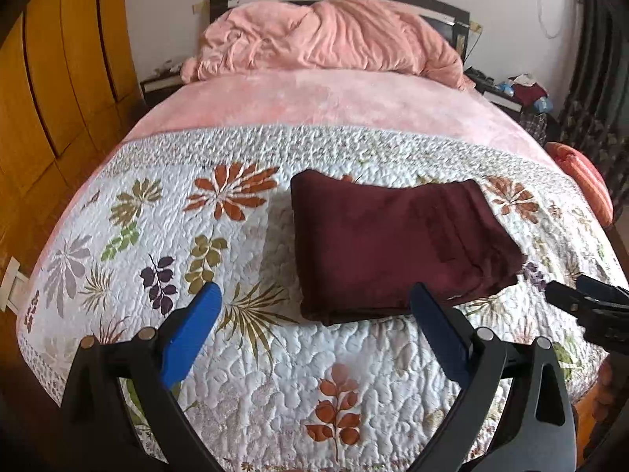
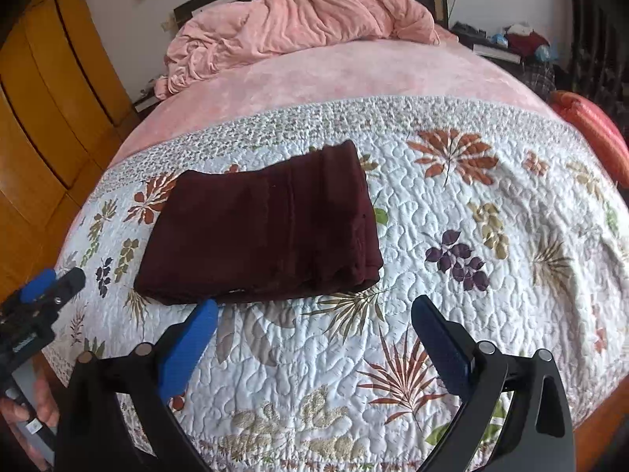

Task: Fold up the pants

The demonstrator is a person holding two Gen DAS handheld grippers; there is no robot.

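Observation:
Dark maroon pants (image 1: 397,244) lie folded into a compact rectangle on the floral quilt (image 1: 243,362); the right wrist view shows the same pants (image 2: 263,232) left of centre. My left gripper (image 1: 314,299) stands open just short of the bundle's near edge, holding nothing. My right gripper (image 2: 314,314) is also open and empty, hovering over bare quilt (image 2: 452,204) near the bundle's front right corner. The right gripper (image 1: 566,293) shows at the right edge of the left wrist view, and the left gripper (image 2: 59,279) at the left edge of the right wrist view.
A crumpled pink blanket (image 1: 326,39) is heaped at the headboard on a pink sheet (image 1: 334,98). Wooden wardrobe doors (image 1: 59,78) stand along the left. A cluttered nightstand (image 1: 519,94) and an orange striped cushion (image 1: 585,181) sit at the right. A hand (image 2: 43,401) holds the left gripper's handle.

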